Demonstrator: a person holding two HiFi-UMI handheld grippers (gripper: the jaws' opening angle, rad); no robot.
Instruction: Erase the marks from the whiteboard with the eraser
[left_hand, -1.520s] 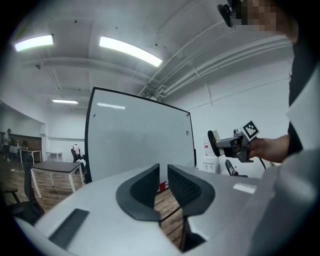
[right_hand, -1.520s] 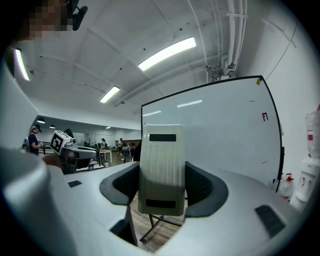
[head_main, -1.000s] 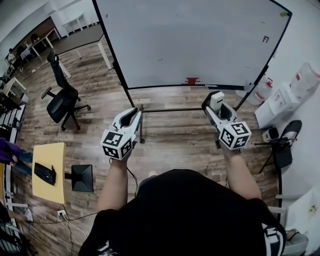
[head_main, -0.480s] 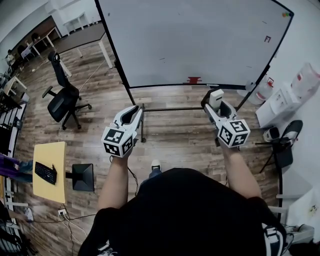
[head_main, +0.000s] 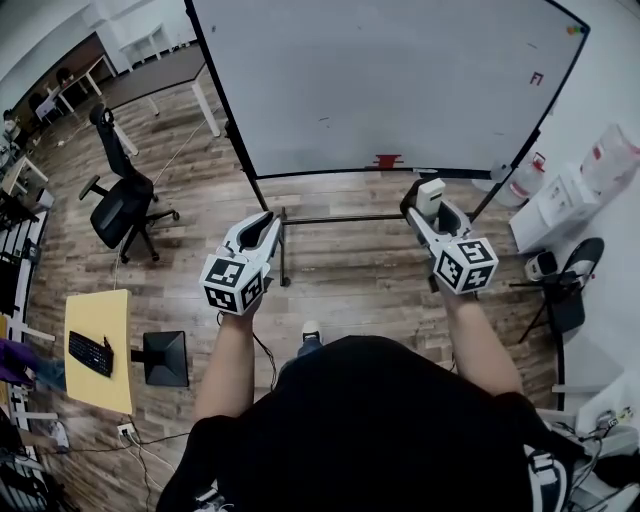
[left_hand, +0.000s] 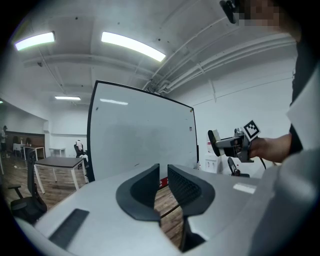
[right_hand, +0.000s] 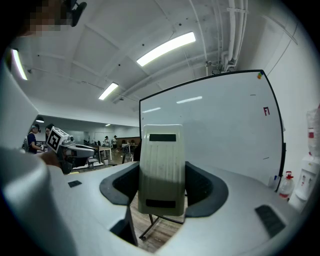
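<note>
The only thing close to writing is a small red mark (head_main: 536, 78) near the upper right corner of the whiteboard (head_main: 400, 80); it looks like a capital F with a short upright stroke beside it, letter or numeral I can't tell. The cubes on the left gripper (head_main: 268, 222) and the right gripper (head_main: 428, 205) bear black-and-white square code patterns, and the eraser (right_hand: 161, 170) has two dark bars with nothing legible. Red labels on the water jugs (head_main: 612, 155) are too small to read.
</note>
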